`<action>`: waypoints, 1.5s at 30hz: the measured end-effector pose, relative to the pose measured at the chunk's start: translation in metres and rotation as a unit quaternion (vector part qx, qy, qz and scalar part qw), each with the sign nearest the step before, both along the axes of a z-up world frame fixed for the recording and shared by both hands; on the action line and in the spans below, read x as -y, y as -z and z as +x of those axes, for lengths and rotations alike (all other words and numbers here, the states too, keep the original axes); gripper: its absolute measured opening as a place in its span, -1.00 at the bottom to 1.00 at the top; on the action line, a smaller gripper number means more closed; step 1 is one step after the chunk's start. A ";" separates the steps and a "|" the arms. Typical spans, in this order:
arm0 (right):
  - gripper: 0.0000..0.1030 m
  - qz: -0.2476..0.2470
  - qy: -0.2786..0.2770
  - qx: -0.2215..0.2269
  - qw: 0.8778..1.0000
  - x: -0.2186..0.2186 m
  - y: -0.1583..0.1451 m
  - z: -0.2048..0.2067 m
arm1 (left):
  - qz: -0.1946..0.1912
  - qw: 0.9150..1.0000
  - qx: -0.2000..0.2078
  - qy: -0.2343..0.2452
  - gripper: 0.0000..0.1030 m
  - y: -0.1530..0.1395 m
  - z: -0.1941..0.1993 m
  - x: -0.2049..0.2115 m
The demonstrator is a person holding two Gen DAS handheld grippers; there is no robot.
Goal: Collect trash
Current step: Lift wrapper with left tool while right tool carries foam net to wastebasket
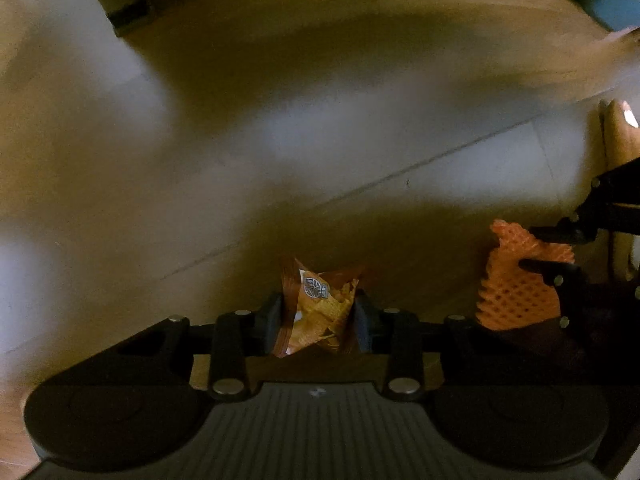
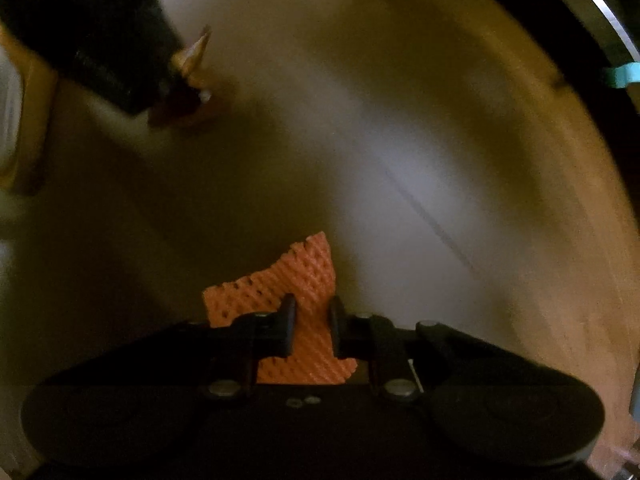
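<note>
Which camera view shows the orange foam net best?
The right wrist view shows the orange foam net best: it is centred, sharp, and pinched by the right tool. In the left wrist view the net appears only at the right edge, partly hidden by that tool, while the left tool grips a snack wrapper.

Floor (image 1: 280,128) smeared by motion blur in both views, tile seams barely traceable. Lower part of wrapper (image 1: 320,312) hidden between fingers of left gripper (image 1: 320,314); print too small to read. Foam net (image 2: 296,320) partly covered by right gripper (image 2: 313,320), bottom edge lost behind its body. Dark furniture (image 1: 128,0) cut off at top edge. Blurred dark shape (image 2: 100,32) at upper left of right view, unclear beyond that.
</note>
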State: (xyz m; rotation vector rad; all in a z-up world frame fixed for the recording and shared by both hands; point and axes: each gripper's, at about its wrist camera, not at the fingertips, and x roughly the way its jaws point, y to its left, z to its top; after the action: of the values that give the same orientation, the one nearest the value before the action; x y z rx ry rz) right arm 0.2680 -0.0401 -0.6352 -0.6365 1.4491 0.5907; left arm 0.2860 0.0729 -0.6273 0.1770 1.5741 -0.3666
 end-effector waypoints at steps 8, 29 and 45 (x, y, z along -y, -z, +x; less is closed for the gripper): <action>-0.71 0.052 0.068 0.076 0.993 -0.005 -0.093 0.027 | -0.002 0.998 0.056 -0.008 -0.32 -0.083 0.014 -0.010; -0.71 0.231 0.139 0.299 0.915 0.068 -0.397 -0.011 | -0.021 0.957 0.277 -0.080 -0.32 -0.376 -0.034 0.029; -0.71 0.291 0.132 0.449 0.834 0.104 -0.563 -0.051 | -0.037 0.879 0.461 -0.119 -0.31 -0.567 -0.065 0.050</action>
State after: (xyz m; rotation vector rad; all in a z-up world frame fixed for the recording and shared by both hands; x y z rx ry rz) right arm 0.2167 -0.1439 -0.0725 -0.1513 0.4013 0.3855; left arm 0.2215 0.0224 -0.0599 0.0733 0.6192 -0.1058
